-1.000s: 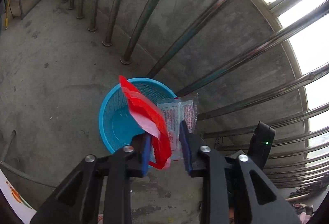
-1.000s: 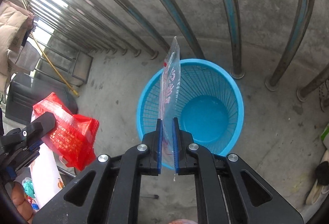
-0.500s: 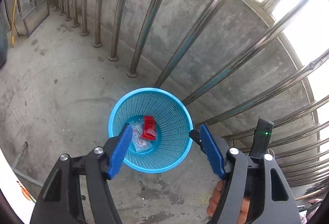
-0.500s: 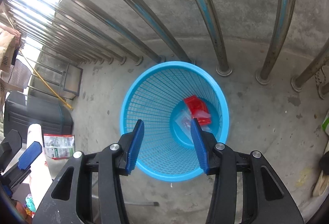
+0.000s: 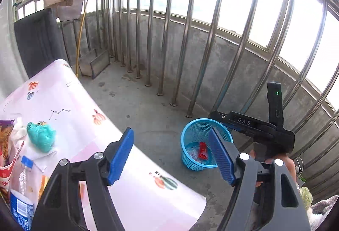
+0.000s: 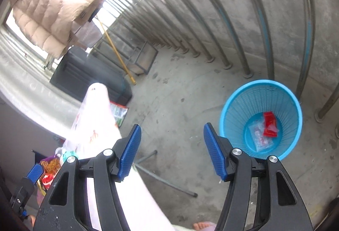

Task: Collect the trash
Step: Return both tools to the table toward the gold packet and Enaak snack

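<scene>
Red wrapper [image 6: 270,127] in basket [image 6: 231,112] — beyond right tool [image 6: 171,150].

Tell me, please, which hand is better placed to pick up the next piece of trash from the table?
Left, probably. The left tool is open over the table, facing the teal wad. The right tool looks toward the basket.

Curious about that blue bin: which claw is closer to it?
Right. The right claw hangs beside the blue bin; the left claw is farther back by the table. Both have just been opening, empty.

Bright daylight, perhaps overexposed; fisheye-warped edges
</scene>
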{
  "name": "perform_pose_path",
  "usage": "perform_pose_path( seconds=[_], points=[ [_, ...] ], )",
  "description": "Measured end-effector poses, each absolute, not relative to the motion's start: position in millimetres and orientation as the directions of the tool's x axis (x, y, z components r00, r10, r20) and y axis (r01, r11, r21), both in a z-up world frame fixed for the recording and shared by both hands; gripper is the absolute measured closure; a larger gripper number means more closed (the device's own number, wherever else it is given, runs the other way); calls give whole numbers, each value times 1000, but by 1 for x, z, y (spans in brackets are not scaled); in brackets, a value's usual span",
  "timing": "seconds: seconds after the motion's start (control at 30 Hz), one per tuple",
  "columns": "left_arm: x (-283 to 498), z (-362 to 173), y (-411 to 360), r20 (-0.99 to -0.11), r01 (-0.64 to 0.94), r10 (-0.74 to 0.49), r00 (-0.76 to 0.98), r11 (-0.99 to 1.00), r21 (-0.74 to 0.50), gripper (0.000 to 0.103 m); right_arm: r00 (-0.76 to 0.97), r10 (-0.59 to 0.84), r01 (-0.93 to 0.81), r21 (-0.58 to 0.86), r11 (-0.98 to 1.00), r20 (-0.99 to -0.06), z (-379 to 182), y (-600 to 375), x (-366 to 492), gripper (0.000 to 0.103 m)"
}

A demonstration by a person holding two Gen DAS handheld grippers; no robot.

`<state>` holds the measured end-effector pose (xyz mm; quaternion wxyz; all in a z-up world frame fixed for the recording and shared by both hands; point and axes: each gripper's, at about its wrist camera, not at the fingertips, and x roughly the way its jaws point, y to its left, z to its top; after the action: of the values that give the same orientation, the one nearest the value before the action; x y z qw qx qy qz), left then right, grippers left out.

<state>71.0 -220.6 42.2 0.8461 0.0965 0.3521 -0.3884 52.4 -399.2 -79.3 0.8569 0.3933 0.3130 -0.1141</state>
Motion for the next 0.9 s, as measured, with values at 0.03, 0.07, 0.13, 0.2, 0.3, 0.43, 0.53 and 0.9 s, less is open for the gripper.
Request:
perform_pose_path(
  seconds=[0.03,0.07,0.13,0.2,0.3,0.43,0.53,0.9],
  points=[
    [70,44,-198,-665,703,-580,472,702,-114,33,779,74,413,599,686,-622,-74,-388,58,44],
    [69,44,-175,-657,678,-570,493,725,-120,33,779,97,385,595,706,-620,-69,-377,62,44],
    [65,41,-130,-641,626,-540,546,771,-116,33,771,151,323,585,744,-618,-63,-354,72,44],
    [60,36,-87,-631,566,-493,599,818,-102,33,752,212,258,575,777,-624,-56,-328,82,44],
    [50,29,-29,-600,499,-460,655,859,-114,33,713,302,156,563,812,-633,-48,-288,99,44],
    [45,6,24,-593,428,-453,666,883,-194,33,649,385,46,539,841,-657,-44,-237,125,44],
    [49,-13,47,-616,378,-443,652,893,-243,33,603,392,-3,490,872,-695,-45,-200,142,44],
    [59,-46,50,-658,350,-422,623,903,-247,35,523,245,-108,222,969,-816,-67,-127,180,69]
  ],
)
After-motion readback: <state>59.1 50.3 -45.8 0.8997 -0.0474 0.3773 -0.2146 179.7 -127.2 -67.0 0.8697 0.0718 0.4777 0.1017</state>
